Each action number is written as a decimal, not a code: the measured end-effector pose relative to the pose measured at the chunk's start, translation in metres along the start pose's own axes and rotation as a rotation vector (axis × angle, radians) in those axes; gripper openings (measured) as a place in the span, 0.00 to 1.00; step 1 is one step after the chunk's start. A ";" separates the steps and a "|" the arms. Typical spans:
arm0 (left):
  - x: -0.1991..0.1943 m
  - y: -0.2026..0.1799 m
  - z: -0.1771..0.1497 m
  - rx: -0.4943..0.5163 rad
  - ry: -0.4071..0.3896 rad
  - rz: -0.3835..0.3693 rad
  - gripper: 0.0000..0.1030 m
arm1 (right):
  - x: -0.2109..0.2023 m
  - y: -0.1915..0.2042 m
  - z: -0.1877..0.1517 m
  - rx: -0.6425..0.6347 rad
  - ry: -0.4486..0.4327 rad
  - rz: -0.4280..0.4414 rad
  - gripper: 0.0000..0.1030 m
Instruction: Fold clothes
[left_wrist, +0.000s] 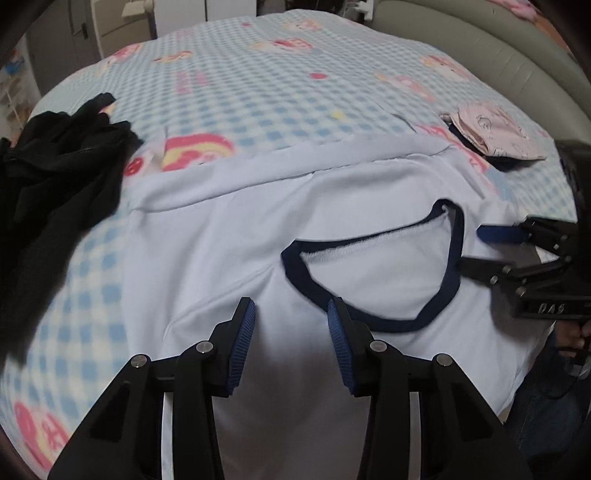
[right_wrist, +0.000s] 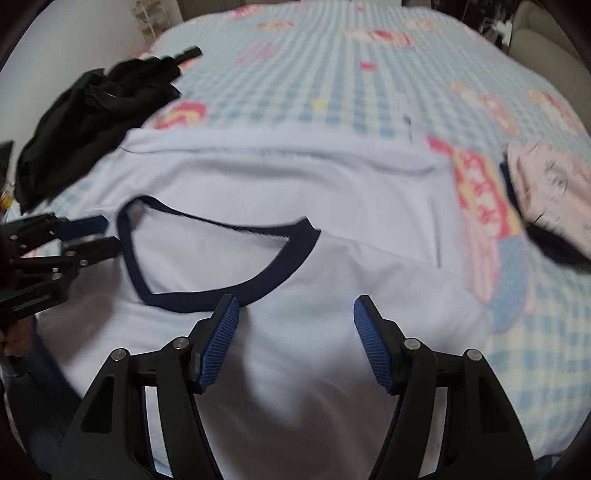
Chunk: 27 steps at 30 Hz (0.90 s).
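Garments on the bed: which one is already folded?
The pink printed garment, a compact folded bundle. The white T-shirt lies partly spread; the black clothes are heaped.

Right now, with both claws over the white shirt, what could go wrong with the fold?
1. The left claw hangs beside the navy collar; it may pinch one layer only.
2. The far hem is already doubled over, so lifting could undo it.
3. The black garment touches the shirt's corner and may drag along.

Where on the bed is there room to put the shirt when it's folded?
Free: the checked bedsheet beyond the white shirt, between the black clothes and the pink folded piece. Crowded: the near edge, under both grippers.
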<state>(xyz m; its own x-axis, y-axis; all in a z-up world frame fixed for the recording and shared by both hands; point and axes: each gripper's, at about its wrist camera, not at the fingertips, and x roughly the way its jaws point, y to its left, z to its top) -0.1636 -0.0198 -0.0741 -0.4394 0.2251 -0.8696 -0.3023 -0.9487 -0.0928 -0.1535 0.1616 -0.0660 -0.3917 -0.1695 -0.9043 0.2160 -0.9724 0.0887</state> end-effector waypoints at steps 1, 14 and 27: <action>0.005 0.001 0.001 -0.013 0.002 -0.023 0.42 | 0.003 0.000 -0.001 0.004 -0.004 0.005 0.65; 0.015 0.035 -0.011 -0.251 -0.131 0.019 0.11 | 0.016 -0.020 -0.009 0.103 -0.160 0.013 0.65; -0.027 0.008 -0.054 -0.294 -0.149 -0.054 0.28 | -0.055 -0.026 -0.037 0.238 -0.207 0.085 0.69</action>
<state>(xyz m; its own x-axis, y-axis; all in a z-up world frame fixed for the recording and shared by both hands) -0.1086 -0.0457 -0.0780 -0.5549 0.2859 -0.7812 -0.0809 -0.9532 -0.2913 -0.1042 0.2020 -0.0337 -0.5600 -0.2574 -0.7875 0.0502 -0.9593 0.2778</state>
